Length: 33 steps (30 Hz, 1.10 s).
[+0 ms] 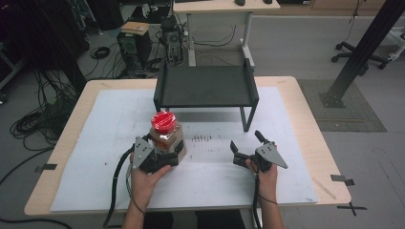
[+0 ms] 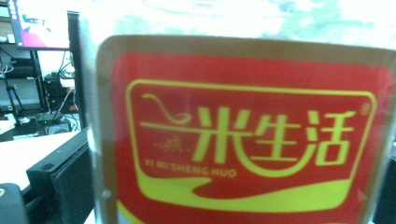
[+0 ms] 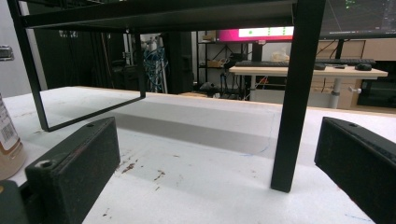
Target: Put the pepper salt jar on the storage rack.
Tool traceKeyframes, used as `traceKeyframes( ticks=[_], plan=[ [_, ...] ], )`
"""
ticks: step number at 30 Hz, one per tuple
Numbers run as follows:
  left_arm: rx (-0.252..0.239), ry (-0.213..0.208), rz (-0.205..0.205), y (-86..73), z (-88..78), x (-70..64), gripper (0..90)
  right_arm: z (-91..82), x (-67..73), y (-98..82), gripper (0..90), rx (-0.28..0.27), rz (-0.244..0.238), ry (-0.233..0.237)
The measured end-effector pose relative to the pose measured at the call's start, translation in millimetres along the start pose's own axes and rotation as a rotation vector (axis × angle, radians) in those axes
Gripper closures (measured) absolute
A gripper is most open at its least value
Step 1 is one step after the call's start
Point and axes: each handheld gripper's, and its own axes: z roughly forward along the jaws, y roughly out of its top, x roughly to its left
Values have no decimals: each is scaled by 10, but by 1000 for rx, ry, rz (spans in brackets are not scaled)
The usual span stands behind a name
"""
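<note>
A clear jar [image 1: 168, 138] with a red lid [image 1: 164, 122] stands upright on the white sheet [image 1: 110, 143] that covers the bench [image 1: 71, 138], left of the bench's middle and nearer than the black metal rack [image 1: 205, 88]. The left gripper [image 1: 167, 159] is at the jar's near side, its jaws set around the lower part of the jar; from above they seem to press the jar's sides, though the contact itself is partly hidden by the gripper body. In the left gripper view the jar's red label [image 2: 247, 140] with yellow characters sits very close to the camera, and one black jaw shows at the lower left just beside the jar wall. The right gripper [image 1: 248, 147] rests to the right of the jar, well apart from it, on the near right part of the sheet, and its jaws stand wide apart with nothing between them. In the right gripper view those two jaws rise at the lower left and lower right, and the rack's near right leg [image 3: 294, 102] stands on the sheet between and beyond them, while the jar's edge [image 3: 7, 140] shows at the far left. The rack sits at the far middle of the bench, with its flat top bare. Small dark specks [image 1: 201, 138] lie on the sheet between the jar and the right gripper.
</note>
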Motion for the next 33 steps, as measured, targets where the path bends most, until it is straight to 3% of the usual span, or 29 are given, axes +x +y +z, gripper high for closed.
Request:
traceKeyframes(
  ticks=[33],
  plan=[
    [5, 2, -2, -6, -12, 6, 2, 5, -1, 2, 0, 5, -1, 3]
  ],
)
